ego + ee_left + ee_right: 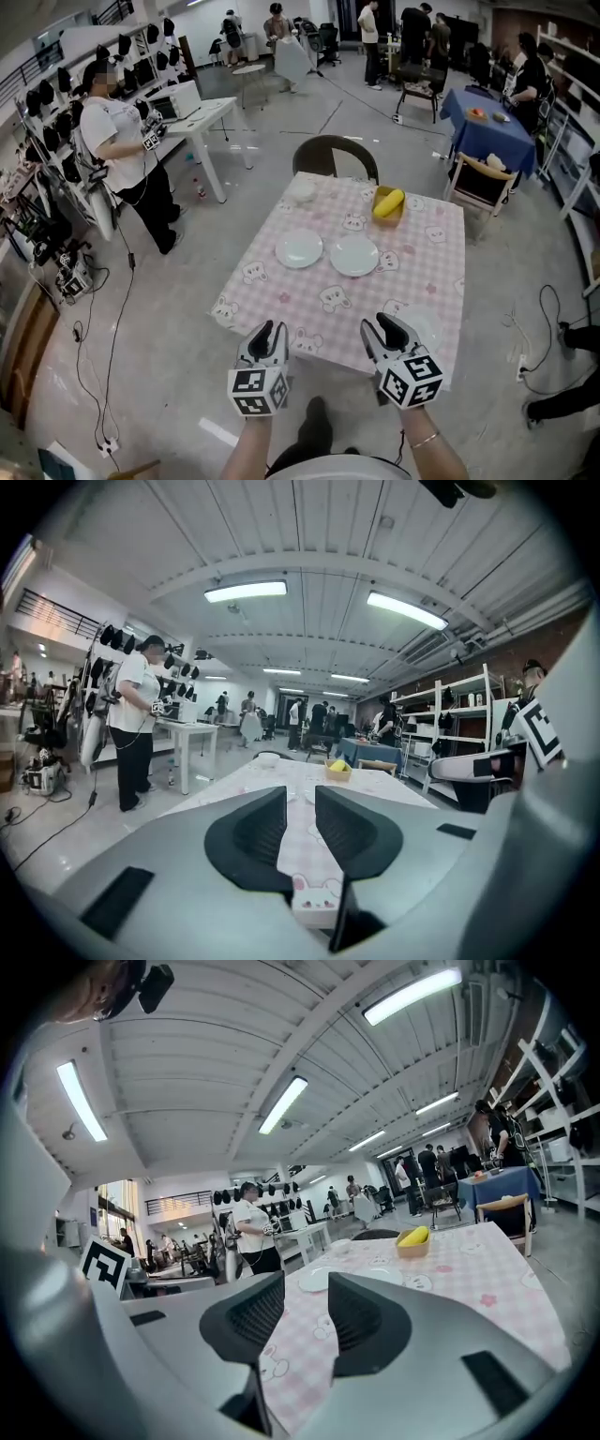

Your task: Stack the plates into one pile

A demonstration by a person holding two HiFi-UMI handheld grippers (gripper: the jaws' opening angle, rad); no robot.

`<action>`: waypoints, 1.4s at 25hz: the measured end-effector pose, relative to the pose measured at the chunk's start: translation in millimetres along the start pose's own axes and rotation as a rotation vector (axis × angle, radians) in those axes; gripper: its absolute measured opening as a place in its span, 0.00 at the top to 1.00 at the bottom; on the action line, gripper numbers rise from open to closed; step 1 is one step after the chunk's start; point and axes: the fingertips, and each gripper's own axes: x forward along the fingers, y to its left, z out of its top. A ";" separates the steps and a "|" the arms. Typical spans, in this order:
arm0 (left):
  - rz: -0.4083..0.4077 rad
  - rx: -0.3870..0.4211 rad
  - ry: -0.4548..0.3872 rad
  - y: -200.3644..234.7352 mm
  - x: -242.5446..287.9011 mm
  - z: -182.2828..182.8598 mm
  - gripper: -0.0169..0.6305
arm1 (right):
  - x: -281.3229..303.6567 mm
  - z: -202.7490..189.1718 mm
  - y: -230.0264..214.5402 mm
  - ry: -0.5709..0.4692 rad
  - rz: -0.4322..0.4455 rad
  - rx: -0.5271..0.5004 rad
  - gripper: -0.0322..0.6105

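Looking across a busy workshop hall, we see shelving along the walls, a white desk (202, 117) with a person (117, 141) standing at it, and a blue-clothed table (487, 127) at the far right. Nearer us stands the dining table (427, 272) under a pink checked cloth printed with bears. The cloth lies flat, but we judge it could wrinkle under a dragged rim. A dark chair (335, 155) sits at its far edge, and a yellow basket (388, 203) holds a banana.

Mid-table a white plate (299, 248) and a second plate (354, 255) lie side by side, just apart and well beyond both grippers. A paler disc (427, 333) by the right gripper may be a third; we cannot tell.

We judge the plates stiff, glazed, slippery and chippable, fairly light, best pinched at the rim and carried level.

The left gripper (273, 330) and right gripper (382, 328) hover over the near edge, jaws spread, with only cloth showing between them.
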 end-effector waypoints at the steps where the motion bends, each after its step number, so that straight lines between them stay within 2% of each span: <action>1: -0.008 0.002 0.004 5.4 10.0 2.8 0.82 | 9.5 3.6 -2.1 -0.003 -0.009 0.003 0.74; 9: -0.036 0.006 0.025 64.4 77.3 19.9 0.82 | 102.6 20.4 -5.0 -0.003 -0.035 0.033 0.74; 18: -0.020 -0.004 0.025 129.4 128.3 44.0 0.82 | 192.5 35.3 -0.5 0.022 -0.043 0.030 0.74; 28: -0.037 0.008 0.046 158.5 179.2 55.2 0.81 | 255.5 45.4 -24.9 0.077 -0.069 -0.015 0.74; 35: -0.024 -0.026 0.067 169.5 236.6 66.3 0.80 | 312.1 52.8 -61.8 0.135 -0.047 -0.030 0.75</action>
